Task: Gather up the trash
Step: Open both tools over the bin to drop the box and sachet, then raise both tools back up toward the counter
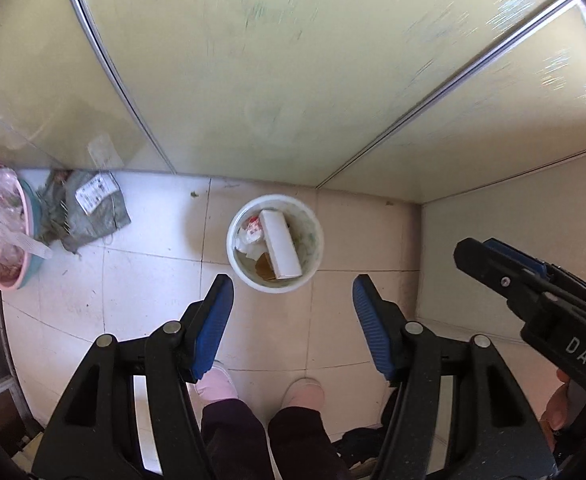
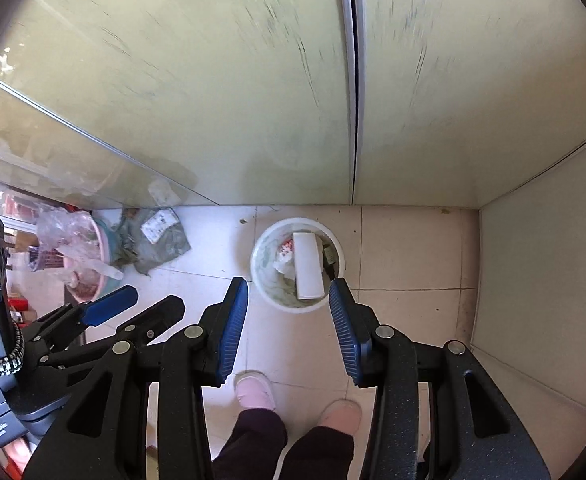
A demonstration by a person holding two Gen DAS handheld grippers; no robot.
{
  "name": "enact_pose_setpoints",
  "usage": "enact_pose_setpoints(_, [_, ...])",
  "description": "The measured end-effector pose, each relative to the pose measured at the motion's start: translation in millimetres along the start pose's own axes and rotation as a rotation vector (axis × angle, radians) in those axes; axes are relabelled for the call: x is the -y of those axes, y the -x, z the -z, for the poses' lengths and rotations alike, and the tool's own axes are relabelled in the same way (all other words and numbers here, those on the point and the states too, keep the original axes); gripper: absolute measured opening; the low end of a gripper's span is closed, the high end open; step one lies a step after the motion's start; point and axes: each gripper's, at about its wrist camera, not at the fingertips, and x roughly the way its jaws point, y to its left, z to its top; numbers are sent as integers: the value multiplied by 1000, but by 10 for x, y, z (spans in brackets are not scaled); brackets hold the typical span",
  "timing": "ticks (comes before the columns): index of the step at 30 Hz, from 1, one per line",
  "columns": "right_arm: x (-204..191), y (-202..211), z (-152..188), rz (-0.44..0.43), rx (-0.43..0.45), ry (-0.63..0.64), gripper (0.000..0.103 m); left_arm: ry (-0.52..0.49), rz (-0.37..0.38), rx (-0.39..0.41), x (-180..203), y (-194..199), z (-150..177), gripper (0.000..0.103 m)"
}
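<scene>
Two hand-held grippers hang above the tiled floor [image 1: 153,280], both empty with blue-padded jaws spread: the left hand-held gripper [image 1: 293,300] and the right hand-held gripper [image 2: 289,300]. The round white plastic bin [image 1: 275,242] stands on the floor near the pale green sliding panels [image 1: 253,80] and already holds a long white rectangular box [image 1: 280,244] and crumpled wrappers. Remaining trash appears to lie well to the left of the bin: a crumpled grey-green mailing bag with a white label [image 1: 89,212], just beside a pink-and-teal basin heaped with clear plastic film [image 1: 7,236]. Motion blur softens the panels, so finer litter cannot be confirmed. For the next pickup, swing the left hand-held gripper toward the bag, descend with jaws wide, straddle a raised fold rather than the flat label, close firmly, and lift clear of the basin before carrying it over the bin.
</scene>
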Motion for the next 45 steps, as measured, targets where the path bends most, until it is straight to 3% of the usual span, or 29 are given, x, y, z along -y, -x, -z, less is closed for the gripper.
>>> enact_pose_setpoints(8, [-284, 1287, -56, -13, 134, -1, 39, -40, 20, 166, 231, 1511, -118, 61])
enact_pose_setpoints(16, [-657, 2658, -5, 15, 346, 14, 39, -173, 25, 386, 485, 3083, -136, 61])
enact_pose_setpoints(25, [-1149, 3816, 154, 15, 582, 5, 39, -292, 73, 587, 619, 4493, -113, 61])
enact_pose_setpoints(28, [-1322, 4115, 158, 21, 659, 19, 43, -336, 93, 644, 620, 4804, -115, 65])
enact_pose_setpoints(33, [-1483, 4489, 182, 59, 781, 23, 49, -387, 54, 758, 659, 5203, -107, 75])
enact_pose_setpoints(35, [-1524, 4584, 169, 62, 811, 27, 51, -401, 29, 792, 676, 5287, -113, 93])
enact_pose_setpoints(37, [-1550, 4625, 134, 65, 839, 31, 57, -403, 9, 829, 667, 5347, -136, 98])
enact_pose_setpoints(39, [-1566, 4657, 78, 77, 862, 30, 63, -403, 1, 835, 662, 5371, -208, 98])
enact_pose_setpoints(45, [-1473, 4662, -192, 70, 886, 48, 64, -360, -4, 829, 663, 5290, -594, 99])
